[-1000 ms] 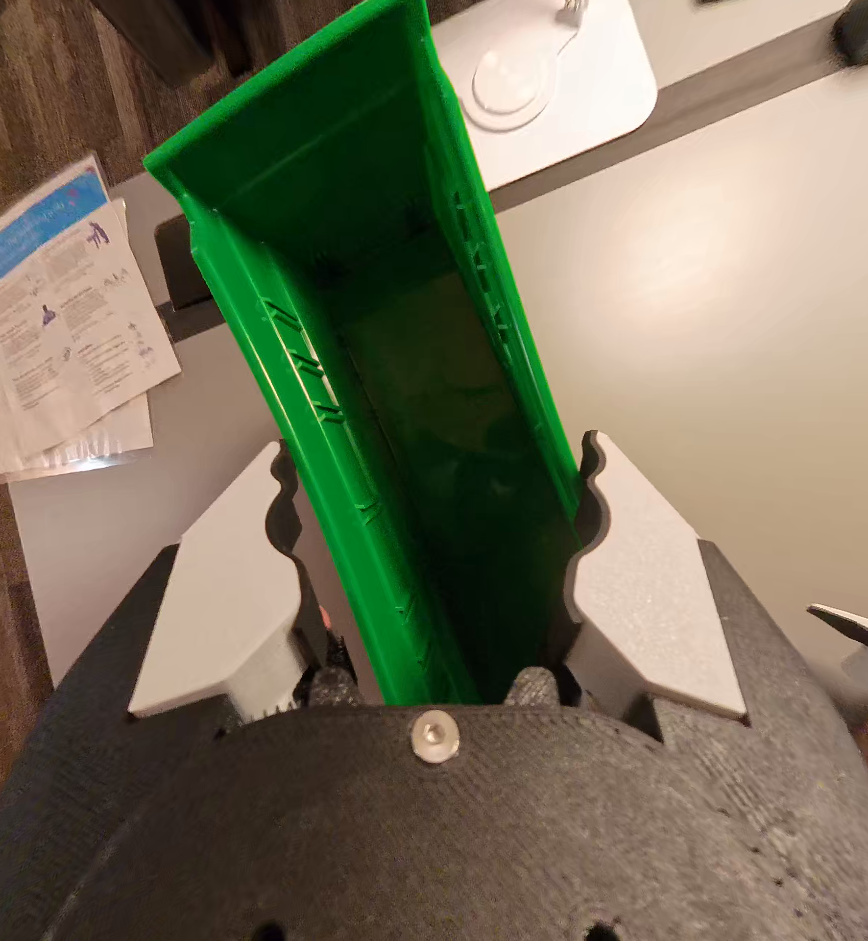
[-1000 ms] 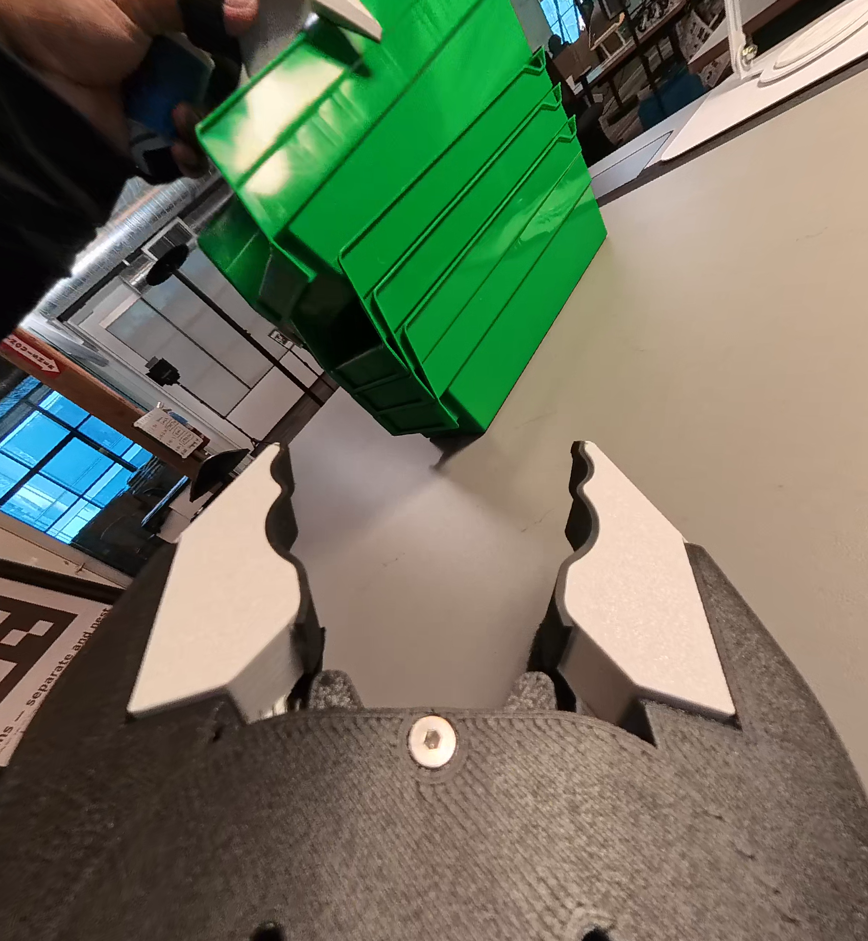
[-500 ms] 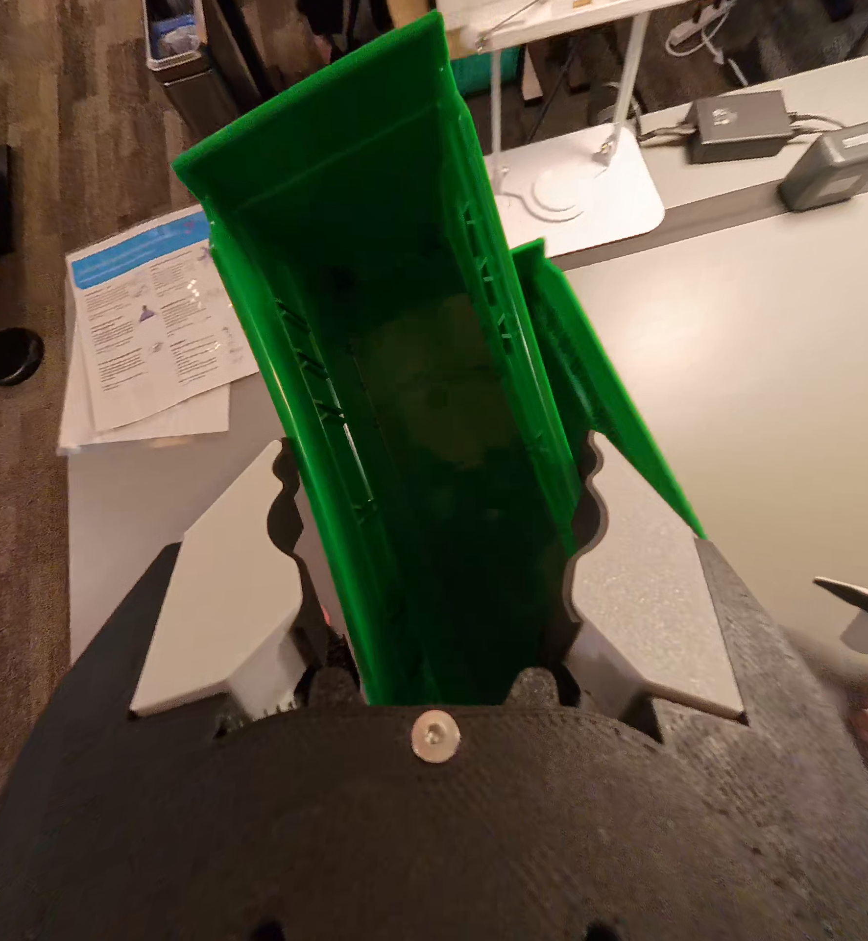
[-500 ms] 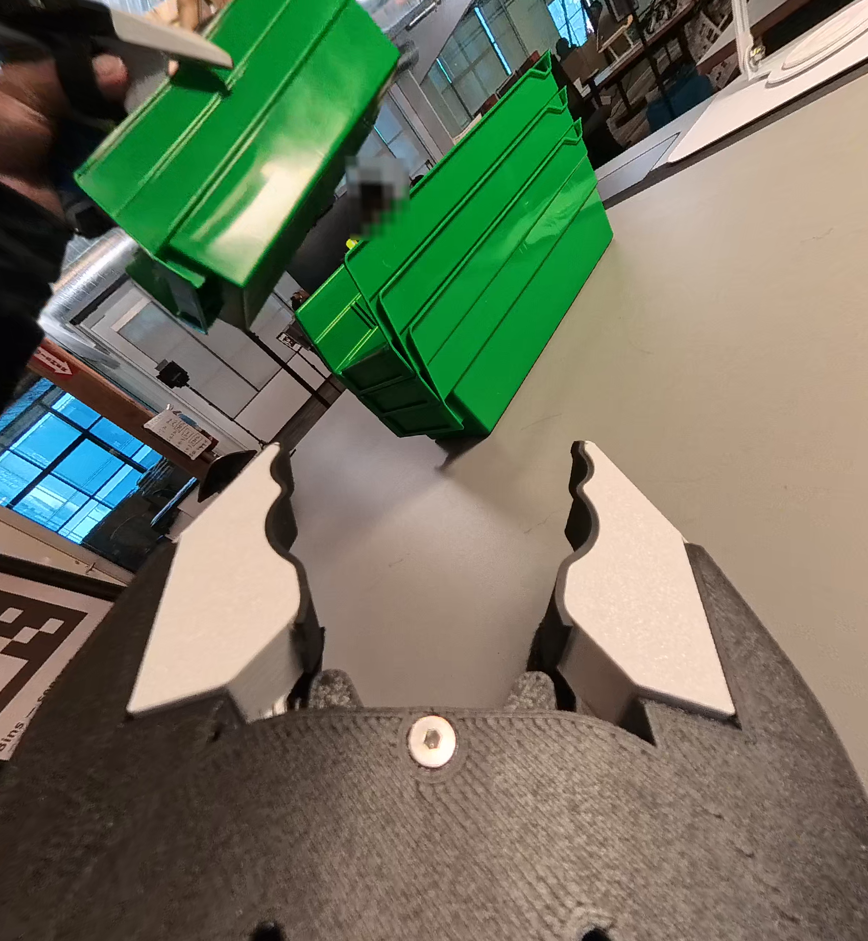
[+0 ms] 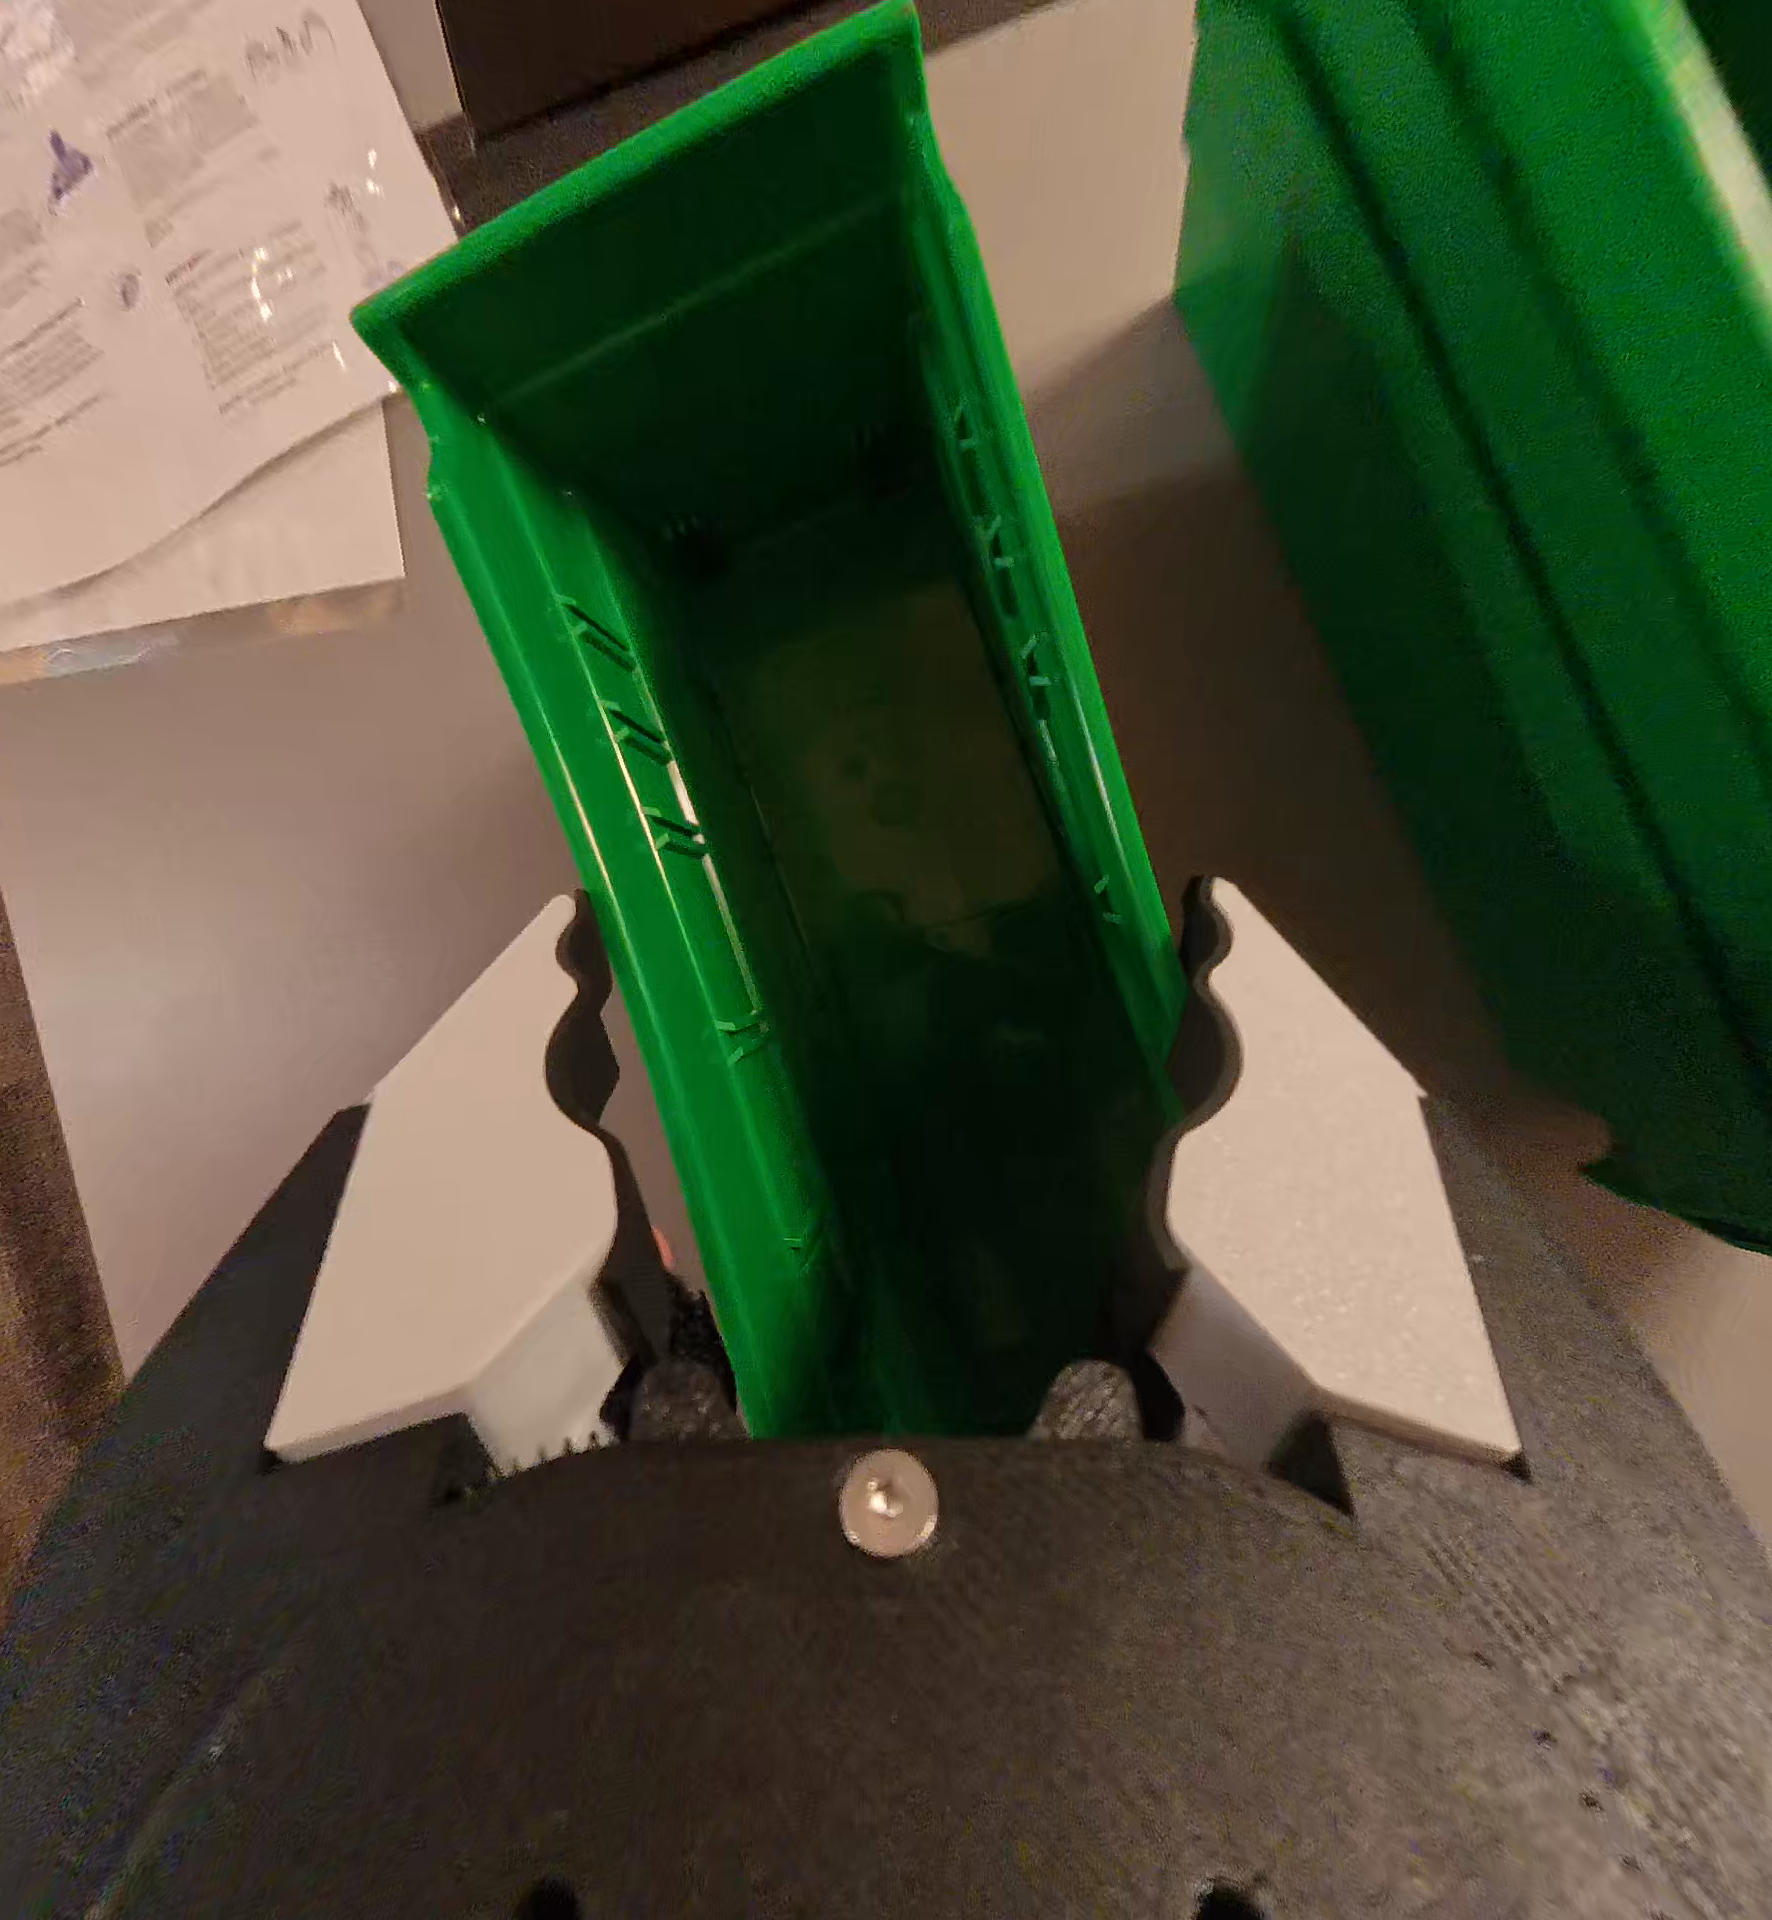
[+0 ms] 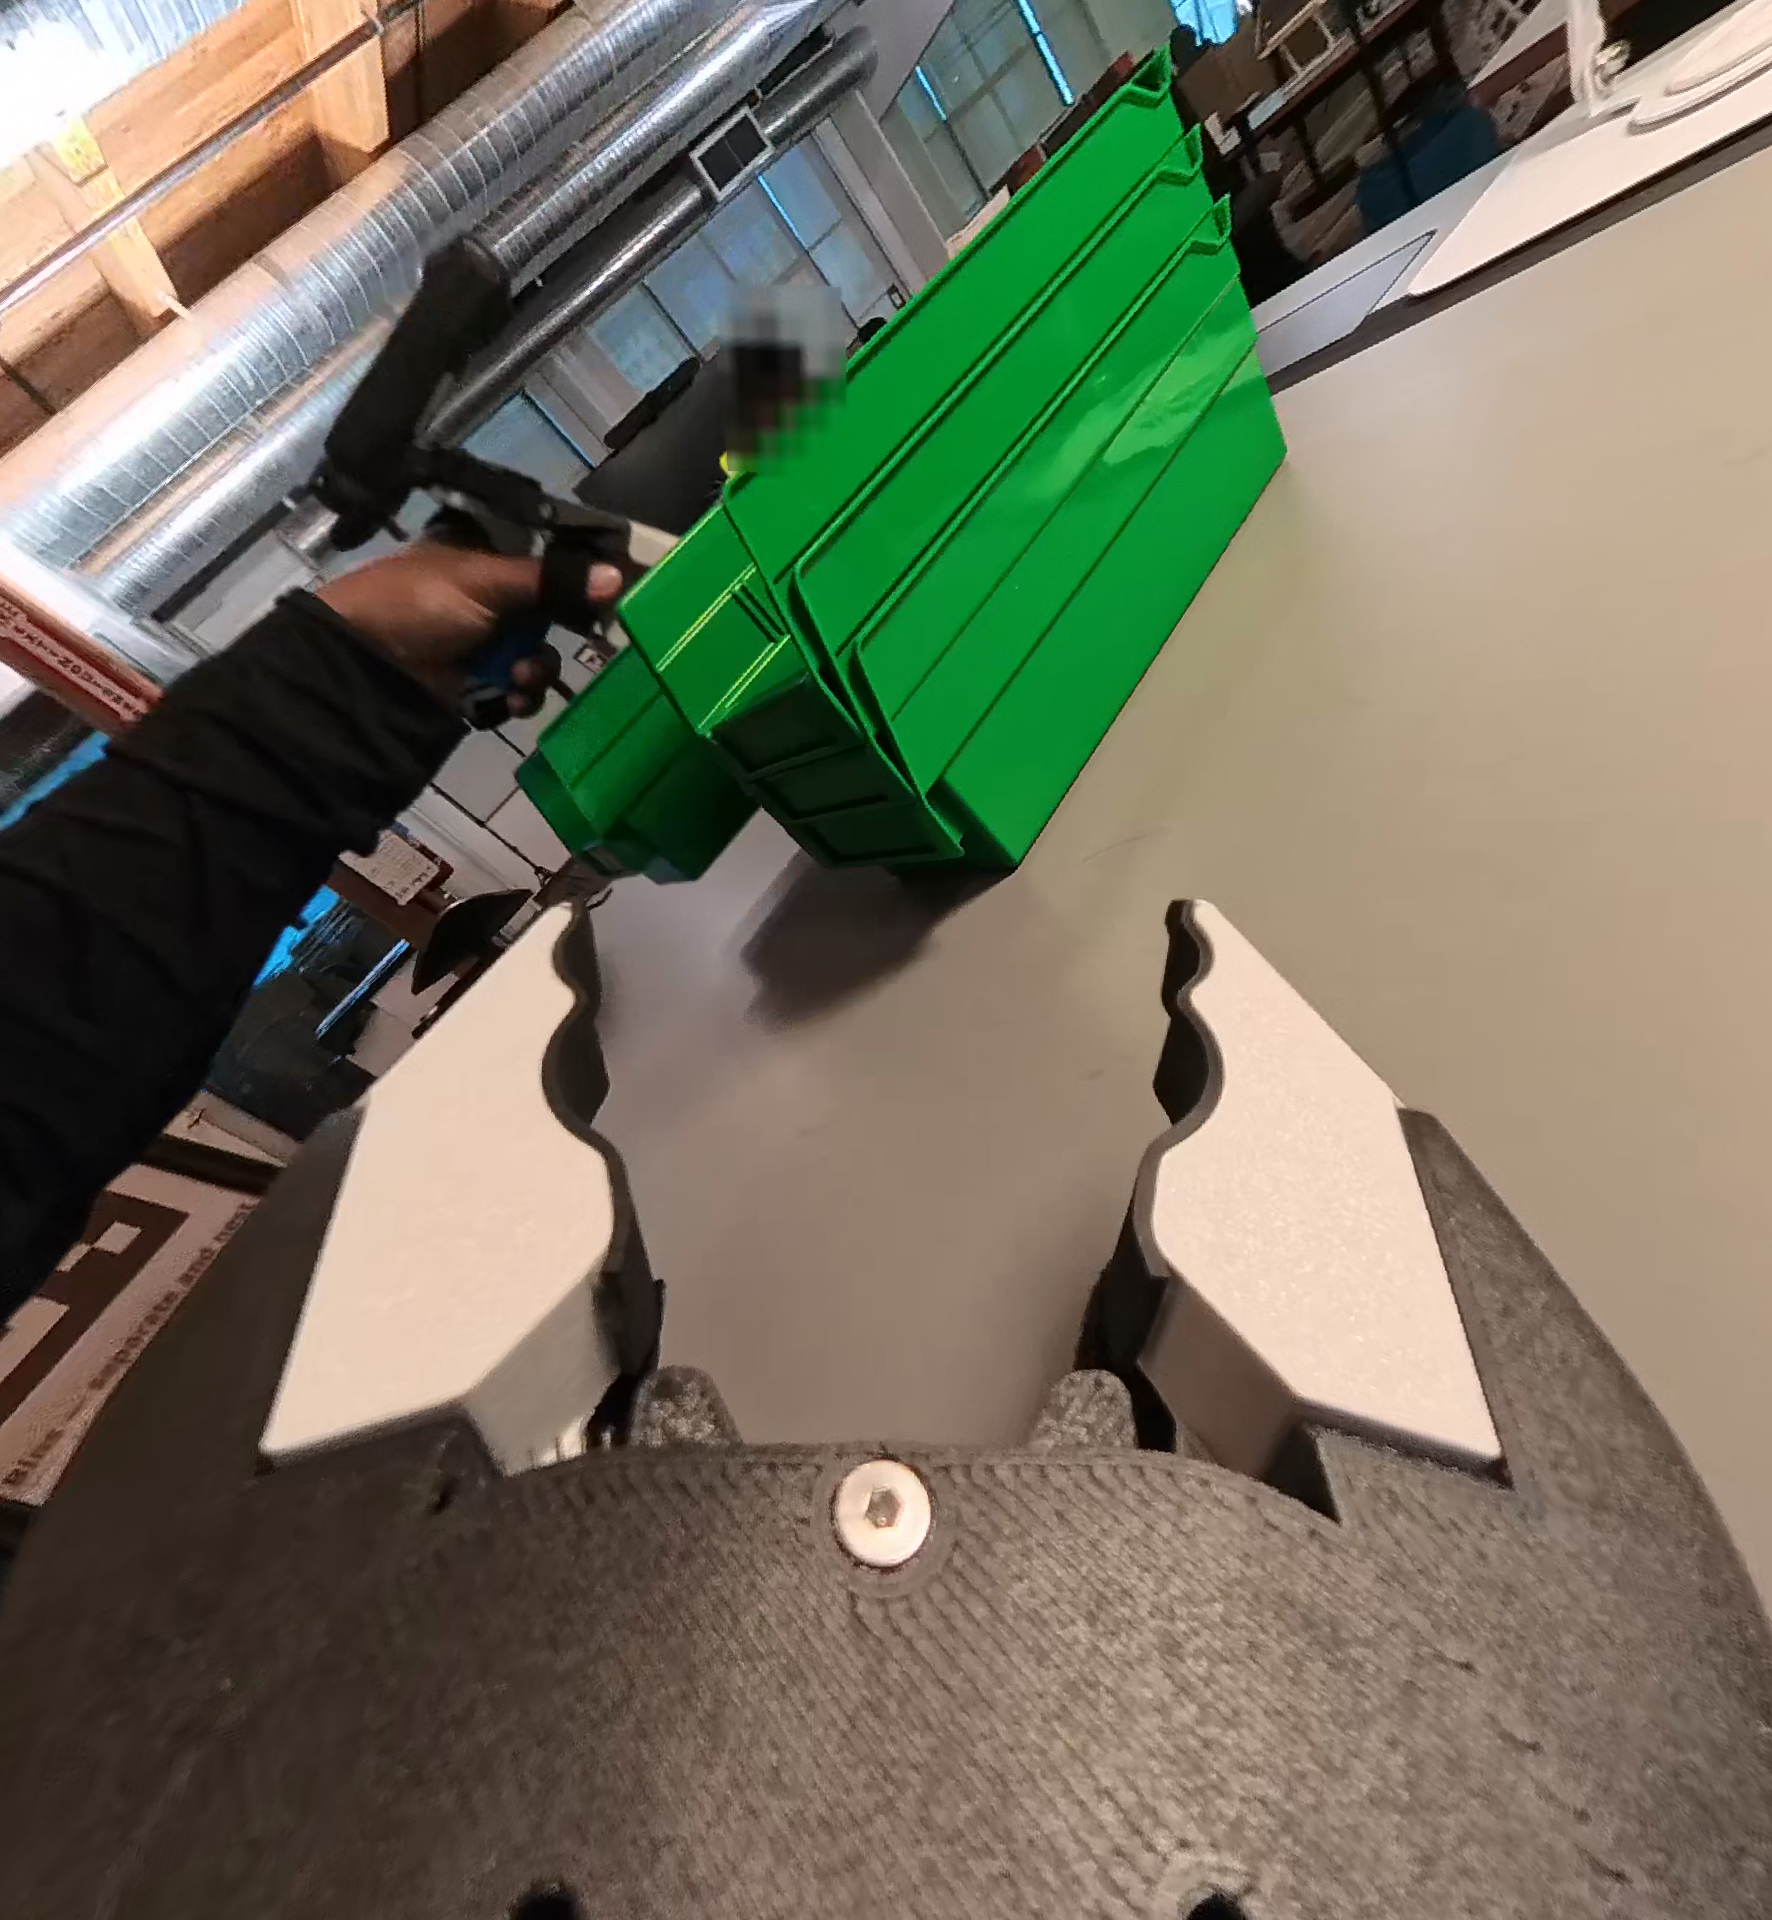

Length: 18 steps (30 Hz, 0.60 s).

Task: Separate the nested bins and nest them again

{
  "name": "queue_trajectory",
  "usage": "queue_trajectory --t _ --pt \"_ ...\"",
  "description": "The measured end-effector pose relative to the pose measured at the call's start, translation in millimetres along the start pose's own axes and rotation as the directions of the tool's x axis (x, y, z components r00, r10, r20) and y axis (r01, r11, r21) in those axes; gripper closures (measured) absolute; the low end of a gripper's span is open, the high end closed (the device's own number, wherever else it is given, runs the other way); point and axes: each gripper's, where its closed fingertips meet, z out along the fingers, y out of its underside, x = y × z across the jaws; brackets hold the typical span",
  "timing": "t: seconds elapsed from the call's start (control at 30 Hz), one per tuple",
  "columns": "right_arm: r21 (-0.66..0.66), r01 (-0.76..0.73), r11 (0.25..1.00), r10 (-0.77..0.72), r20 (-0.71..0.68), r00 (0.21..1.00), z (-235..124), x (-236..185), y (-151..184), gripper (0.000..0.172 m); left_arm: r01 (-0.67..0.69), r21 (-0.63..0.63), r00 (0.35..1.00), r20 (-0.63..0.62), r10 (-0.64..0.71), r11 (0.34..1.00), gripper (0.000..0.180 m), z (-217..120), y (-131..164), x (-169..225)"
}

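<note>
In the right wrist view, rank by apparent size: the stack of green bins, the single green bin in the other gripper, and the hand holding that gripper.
1. Stack of green bins, clearly largest.
2. Single green bin.
3. Hand.
The last two look close in size, so their order is unsure.

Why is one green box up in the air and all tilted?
The left claw grips one green bin, lifted and tilted just left of the nested stack on the table. The right claw is open. Nothing looks spilled or broken.
</note>
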Motion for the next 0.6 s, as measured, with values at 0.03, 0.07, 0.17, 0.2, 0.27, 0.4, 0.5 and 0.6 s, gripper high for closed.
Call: queue_trajectory --t 0.03,0.07,0.17,0.2,0.27,0.4,0.5,0.6 --pt "-0.003 -0.006 1.000 0.006 -0.006 1.000 0.5 1.4 0.2 0.063 -0.002 -0.011 1.000 0.007 0.002 1.000 0.071 6.6 5.3 -0.7" --pt "-0.010 -0.008 1.000 0.008 -0.005 1.000 1.1 1.6 1.1 0.062 -0.002 -0.020 1.000 0.011 0.002 1.000 0.070 12.5 10.0 -0.9" --pt "-0.003 -0.012 1.000 0.012 -0.001 1.000 0.5 1.3 0.2 0.063 0.005 -0.024 1.000 0.013 -0.004 1.000 0.065 26.6 19.8 0.7" --pt "-0.004 -0.013 1.000 0.013 0.001 1.000 0.5 1.3 0.3 0.063 0.010 -0.012 1.000 0.013 -0.010 1.000 0.062 29.6 20.6 1.4" --pt "-0.008 -0.015 1.000 0.015 0.003 1.000 0.8 1.2 0.8 0.063 0.022 0.008 1.000 0.017 -0.022 1.000 0.057 29.7 20.1 1.6" --pt "-0.006 -0.026 1.000 0.026 0.011 1.000 0.6 1.2 0.3 0.063 0.093 0.054 0.988 0.115 -0.099 0.994 0.051 7.5 11.4 -12.0" --pt "-0.009 -0.029 1.000 0.029 0.011 1.000 0.8 1.4 0.6 0.063 0.238 0.187 0.964 0.074 -0.255 0.953 0.051 -23.7 -21.1 -5.4" --pt "-0.014 -0.031 0.999 0.031 0.010 0.999 1.5 1.8 1.3 0.063 0.325 0.231 0.945 -0.126 -0.303 0.917 0.051 -45.2 -59.9 43.3"
